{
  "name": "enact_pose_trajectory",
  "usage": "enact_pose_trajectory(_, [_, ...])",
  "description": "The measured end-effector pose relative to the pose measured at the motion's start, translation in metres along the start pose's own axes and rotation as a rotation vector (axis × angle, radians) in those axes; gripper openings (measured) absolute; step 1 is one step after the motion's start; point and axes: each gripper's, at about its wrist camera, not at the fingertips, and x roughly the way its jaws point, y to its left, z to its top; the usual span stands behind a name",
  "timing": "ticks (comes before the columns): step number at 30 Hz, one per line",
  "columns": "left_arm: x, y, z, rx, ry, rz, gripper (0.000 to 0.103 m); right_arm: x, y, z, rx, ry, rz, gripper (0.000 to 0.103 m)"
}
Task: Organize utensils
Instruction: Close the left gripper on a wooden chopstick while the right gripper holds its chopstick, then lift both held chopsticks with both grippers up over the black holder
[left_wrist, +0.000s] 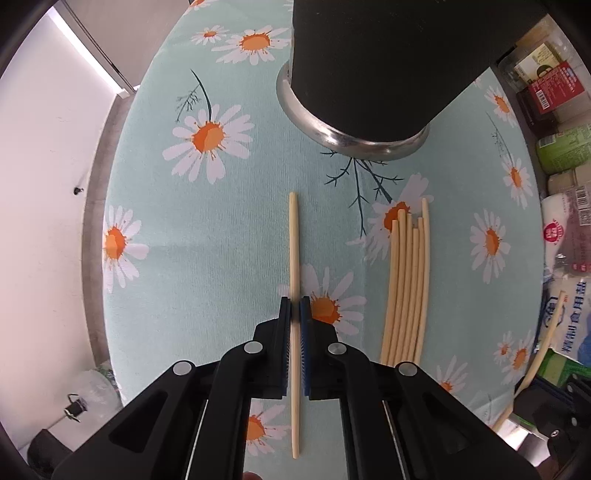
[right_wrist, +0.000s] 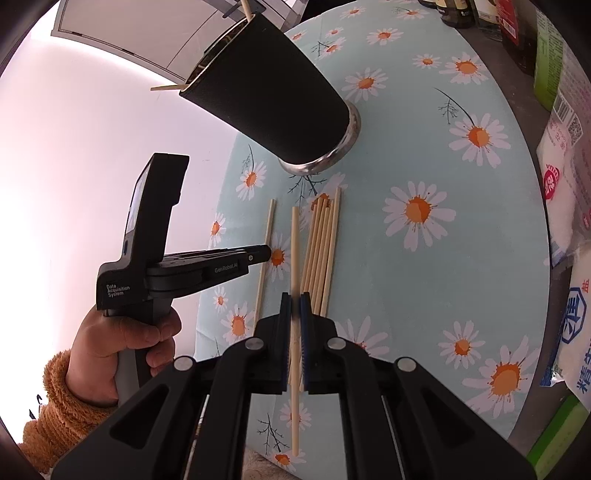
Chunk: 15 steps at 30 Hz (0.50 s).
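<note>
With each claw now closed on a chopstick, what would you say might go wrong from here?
1. Each claw, left and right, pinches its chopstick () between narrow pads, so the stick may pivot or slip.
2. The black cup is tall with chopsticks already inside; a nudge at the rim might tip it.
3. The right claw sits beside the loose bundle and could scatter it.

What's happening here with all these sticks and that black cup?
A person is sorting chopsticks with two handheld tools. The left tool is shut on a single chopstick lying apart from the others, and the right tool is shut on another chopstick. A bundle of chopsticks lies on the daisy-print tablecloth. Just beyond stands a black cup with a metal base, and a couple of chopsticks poke out of its top.
</note>
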Motion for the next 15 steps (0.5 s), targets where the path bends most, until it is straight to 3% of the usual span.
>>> enact_pose_trajectory(9, [-0.043, 0.006, -0.025, 0.047, -0.149, -0.13, 0.004, 0.003, 0.009, 0.003, -0.022, -0.002, -0.008, 0.006])
enact_pose_trajectory(15, [-0.087, 0.021, -0.045, 0.066, -0.312, -0.213, 0.004, 0.002, 0.024, 0.007, -0.064, -0.019, -0.025, 0.006])
